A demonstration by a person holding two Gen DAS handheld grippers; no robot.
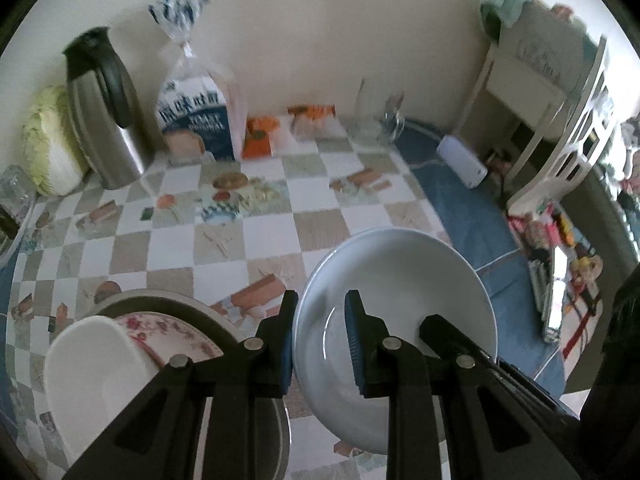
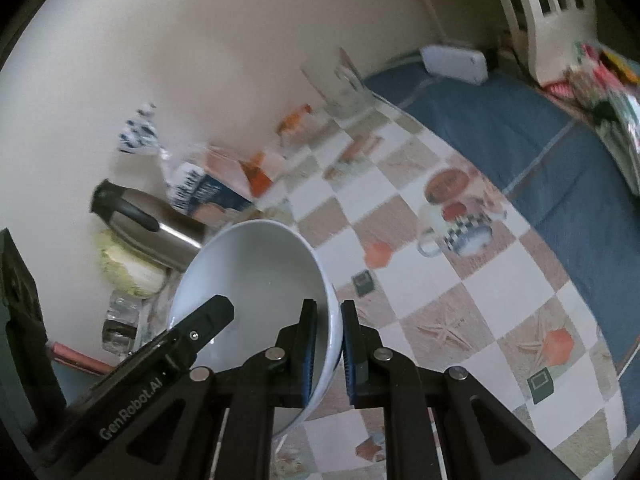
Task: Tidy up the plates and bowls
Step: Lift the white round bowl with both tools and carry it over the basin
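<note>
Bowl (image 1: 394,280) handling is the step in hand, judging by the two grips: both grippers hold the same white bowl by opposite parts of its rim, above the checked cloth (image 1: 264,232). The left gripper (image 1: 320,336) is clenched on the rim, one blue pad outside the wall and one inside. The right gripper (image 2: 328,344) grips the rim the same way, its pads pinching the thin wall; in the left view one of its black fingers shows inside the bowl at the right.

To do this well, the two hands should move as one, so the rim is not twisted between them. If the aim is to nest it with the other dishes at lower left, one grip should let go only when the other has the weight squarely, or when the base is down. Glazed ware pinched at the edge is likely to slip or pivot, so a slow, level carry seems wise.

Plain, glossy white, deep and smooth inside, the bowl looks empty and tilts toward each camera. Beside it at lower left lie a white dish (image 1: 92,376) and a pink floral dish (image 1: 168,332) in a grey plate (image 1: 160,300); whether they touch the bowl I cannot tell. A steel jug (image 1: 104,112) and a bread bag (image 1: 196,120) stand by the wall, well apart.
</note>
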